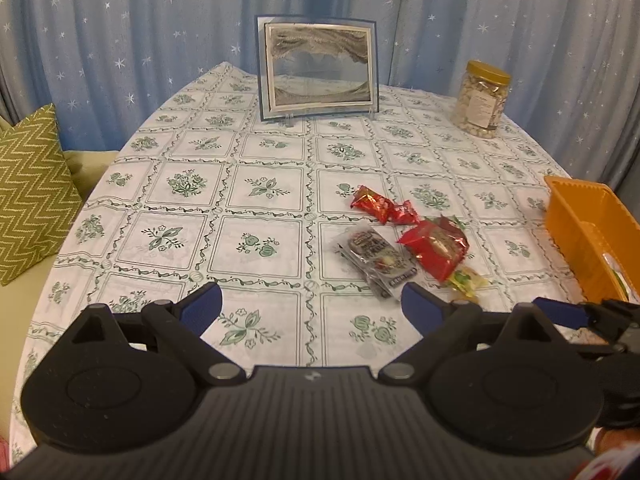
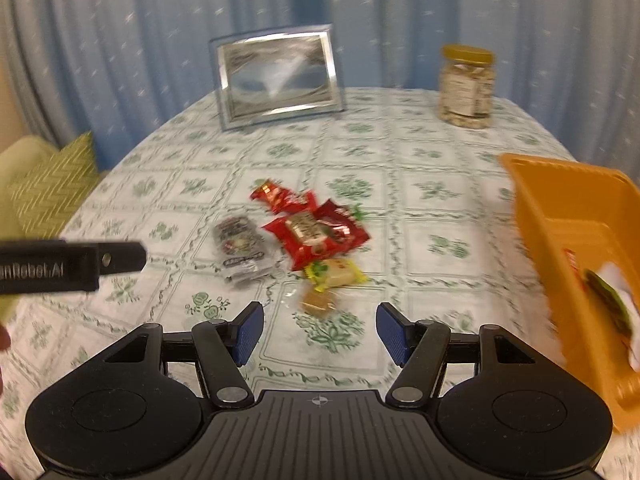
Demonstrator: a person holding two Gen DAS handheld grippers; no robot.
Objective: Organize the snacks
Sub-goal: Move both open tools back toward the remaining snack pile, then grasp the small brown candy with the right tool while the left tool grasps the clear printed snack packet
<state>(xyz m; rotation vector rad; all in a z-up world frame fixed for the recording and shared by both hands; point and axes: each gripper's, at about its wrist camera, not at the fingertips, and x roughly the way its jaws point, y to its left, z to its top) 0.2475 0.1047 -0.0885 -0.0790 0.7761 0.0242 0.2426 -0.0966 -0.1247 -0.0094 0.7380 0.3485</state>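
Observation:
A heap of snack packets lies mid-table: a large red packet (image 1: 436, 246) (image 2: 320, 236), small red ones (image 1: 370, 204) (image 2: 280, 196), a grey packet (image 1: 378, 260) (image 2: 240, 248), a yellow-green one (image 1: 466, 280) (image 2: 336, 274) and a small brown one (image 2: 318, 302). An orange basket (image 1: 588, 232) (image 2: 572, 220) at the right holds a few packets (image 2: 608, 304). My left gripper (image 1: 310, 306) hangs open and empty, short of the grey packet. My right gripper (image 2: 320, 332) is open, just short of the brown packet.
A framed sand picture (image 1: 316, 72) (image 2: 276, 76) stands at the table's far side, and a gold-lidded jar (image 1: 482, 98) (image 2: 466, 86) at the far right. A green zigzag cushion (image 1: 32, 192) rests on a seat left of the table. Blue starred curtains hang behind.

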